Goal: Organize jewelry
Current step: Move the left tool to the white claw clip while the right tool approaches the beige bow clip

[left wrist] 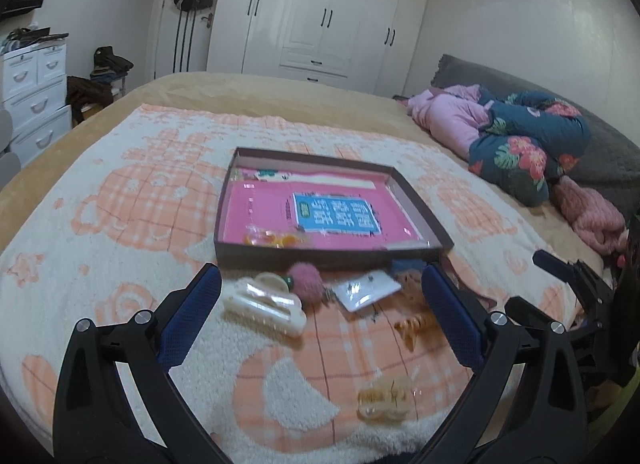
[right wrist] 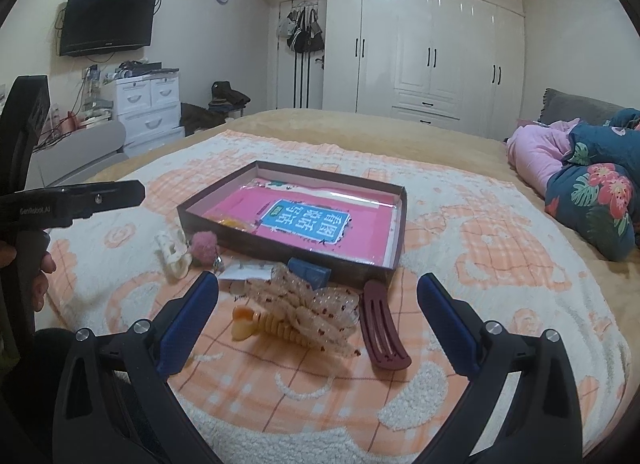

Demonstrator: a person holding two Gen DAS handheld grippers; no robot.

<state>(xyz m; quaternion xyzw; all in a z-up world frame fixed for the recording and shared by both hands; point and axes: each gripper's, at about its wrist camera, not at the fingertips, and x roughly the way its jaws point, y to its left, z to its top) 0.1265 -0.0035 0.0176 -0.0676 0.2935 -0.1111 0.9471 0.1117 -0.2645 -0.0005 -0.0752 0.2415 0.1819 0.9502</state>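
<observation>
Bed (right wrist: 440, 136) covered by one peach-and-cream blanket (right wrist: 500, 264). Items counted left to right.

Left wrist view: left hand-held gripper (left wrist: 320, 304) hovers over the blanket, its two blue-padded fingers (left wrist: 188, 320) spread wide, nothing between them. Between and beyond the fingers: one white pearly claw clip (left wrist: 264, 306); one pink pom-pom (left wrist: 306, 280) just beside it; one small clear packet (left wrist: 366, 290) to the pom-pom's right; one amber claw clip (left wrist: 414, 326) near the right finger. Nearer the camera, one pale beige clip (left wrist: 386, 400), blurred. One shallow dark box (left wrist: 416, 208) lies beyond the cluster, pink printed card on its floor, with one orange item (left wrist: 276, 239) inside at the near wall; what it is cannot be told.

Right wrist view: right hand-held gripper (right wrist: 318, 304) also spread wide, holding nothing. From the left: white claw clip (right wrist: 174, 254), pink pom-pom (right wrist: 204, 246), the packet (right wrist: 244, 272), one amber claw clip (right wrist: 264, 326) partly under one sheer dotted bow (right wrist: 316, 312), one small blue item (right wrist: 310, 270) touching the box's near wall (right wrist: 280, 252), one dark red barrette (right wrist: 382, 328) just right of the bow. All of these lie on the blanket outside the box.

At the right edge of the bed, one heap of pink and floral bedding (right wrist: 584, 184).
</observation>
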